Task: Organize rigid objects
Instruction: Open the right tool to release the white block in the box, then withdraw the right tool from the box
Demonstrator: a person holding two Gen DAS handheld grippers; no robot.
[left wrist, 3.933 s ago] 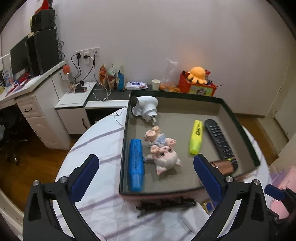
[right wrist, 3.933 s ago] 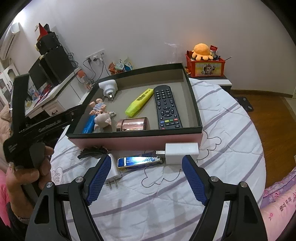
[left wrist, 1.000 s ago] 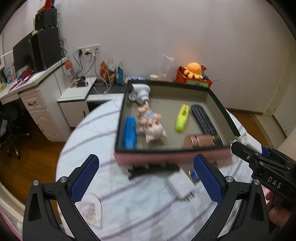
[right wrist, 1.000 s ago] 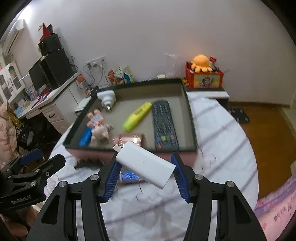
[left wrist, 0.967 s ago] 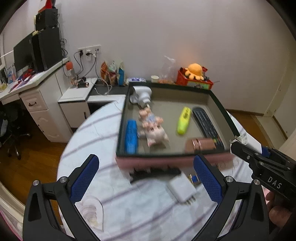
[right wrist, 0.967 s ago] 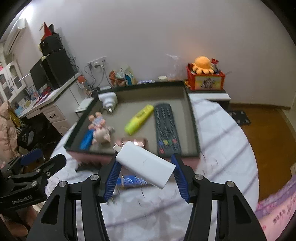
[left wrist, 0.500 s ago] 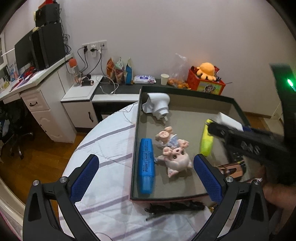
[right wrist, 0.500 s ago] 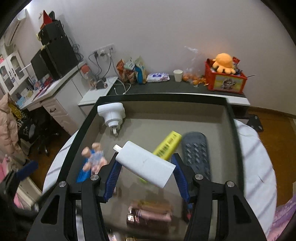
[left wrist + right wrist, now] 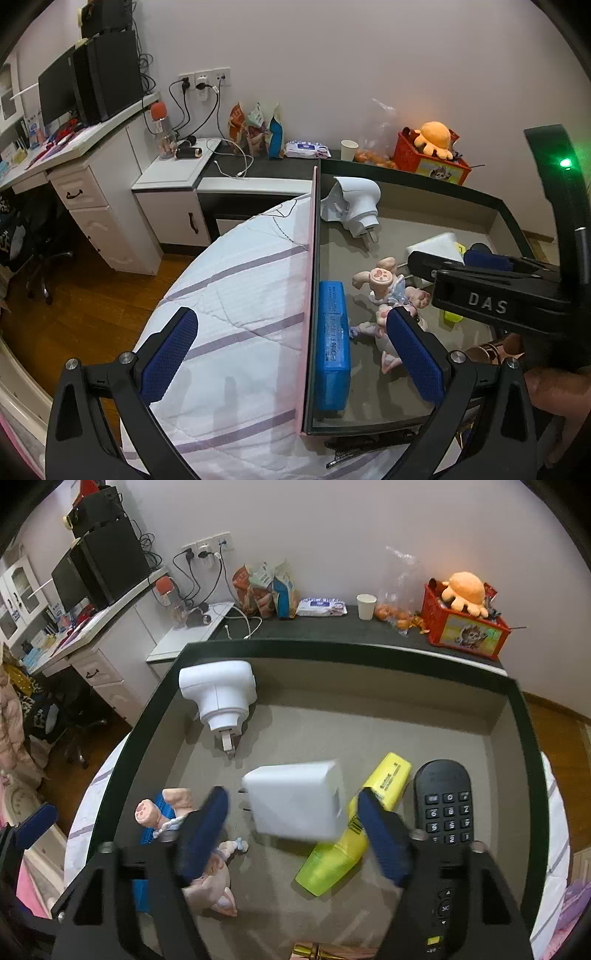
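Observation:
A white charger block [image 9: 295,801] is over the floor of the dark-rimmed box [image 9: 332,646], between the fingers of my right gripper [image 9: 293,834]. The jaws are opening, and a gap shows on each side of the block, so the pads do not press on it. In the left wrist view the right gripper [image 9: 480,280] reaches in from the right, with the charger [image 9: 439,243] at its tip. My left gripper [image 9: 291,354] is open and empty, straddling the box's pink left wall [image 9: 308,295].
In the box lie a white plug adapter [image 9: 218,694], yellow highlighter [image 9: 354,830], black remote [image 9: 443,812], pig figurine [image 9: 210,878], blue case [image 9: 332,343] and a rose-gold item [image 9: 325,952]. A black hair clip [image 9: 369,446] lies on the striped cloth [image 9: 240,295] outside.
My right gripper carried the charger from in front of the box to over its floor, then its jaws parted off it. The left gripper moved closer to the box's left wall.

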